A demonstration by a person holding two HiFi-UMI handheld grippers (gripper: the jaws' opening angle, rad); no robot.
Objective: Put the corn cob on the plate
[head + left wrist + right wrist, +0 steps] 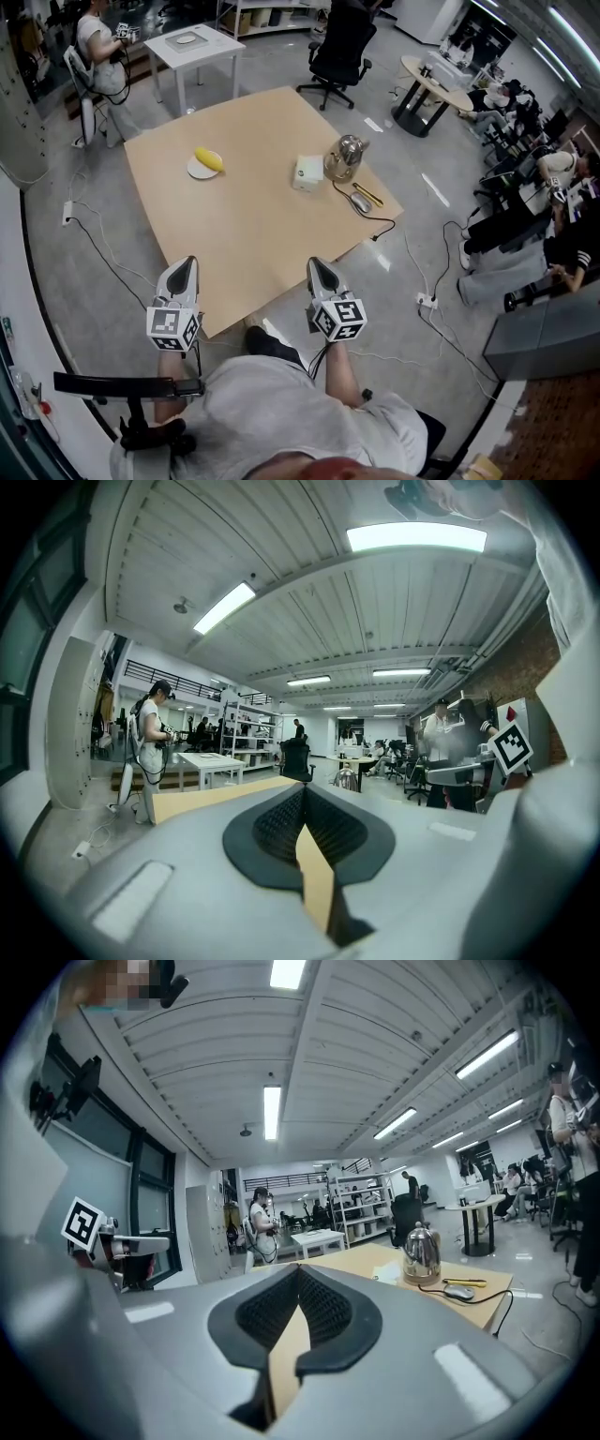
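A yellow corn cob (208, 158) lies on a small white plate (193, 171) at the far left of the wooden table (253, 234). Both grippers hover at the table's near edge, far from the plate. My left gripper (186, 262) is shut with nothing in it; in the left gripper view its tips (305, 789) meet. My right gripper (317, 264) is likewise shut and empty, tips together (300, 1269) in the right gripper view. The cob and plate do not show in either gripper view.
A steel kettle (345, 157), a white box (307, 172), a mouse (361, 201) with its cable and a yellow pen (368, 194) sit at the table's right. Beyond stand a black office chair (339, 52), a white side table (194, 45) and a person (98, 47).
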